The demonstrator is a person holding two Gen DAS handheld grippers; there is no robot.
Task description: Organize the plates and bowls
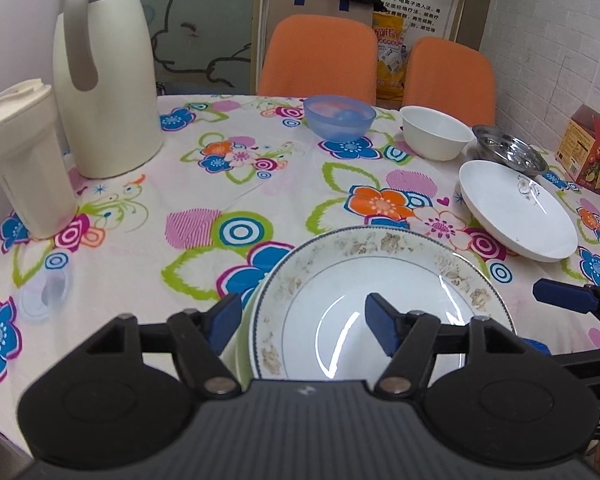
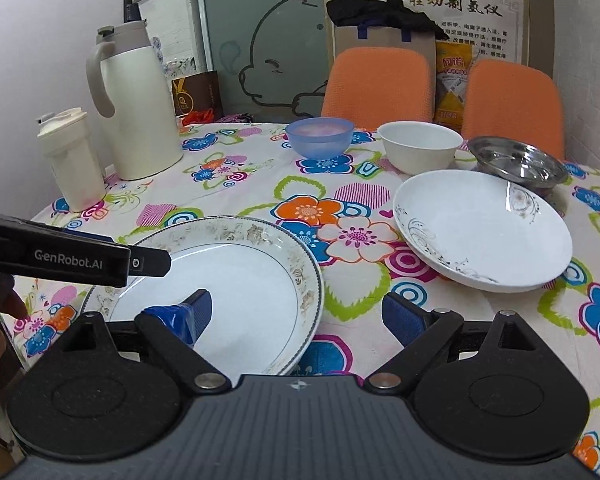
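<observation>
Nearest of all, the left gripper (image 1: 304, 326) hangs low over the near edge of the table with its blue-padded fingers spread wide, one pad outside the rim of the gold-patterned plate (image 1: 380, 300) and the other above its white well; whether either pad touches the china cannot be told. That plate seems to sit on top of another white dish whose edge peeks out at its left side. Just beside it, the right gripper (image 2: 296, 314) is likewise spread apart, its left finger over the same plate's near rim and its right finger over bare floral tablecloth (image 2: 260, 176), pinching nothing.

Further right lies a white plate with a grey scroll design (image 2: 484, 232), tilted, its far edge resting on a shallow steel dish (image 2: 516, 162). Behind these stand a white bowl (image 2: 420, 146) and a translucent blue bowl (image 2: 319, 136), side by side but apart. On the far left a tall cream thermos jug (image 2: 138, 108) stands upright with a smaller cream lidded container (image 2: 70, 160) near it. Two orange chairs (image 2: 378, 82) are pushed in at the far side.
</observation>
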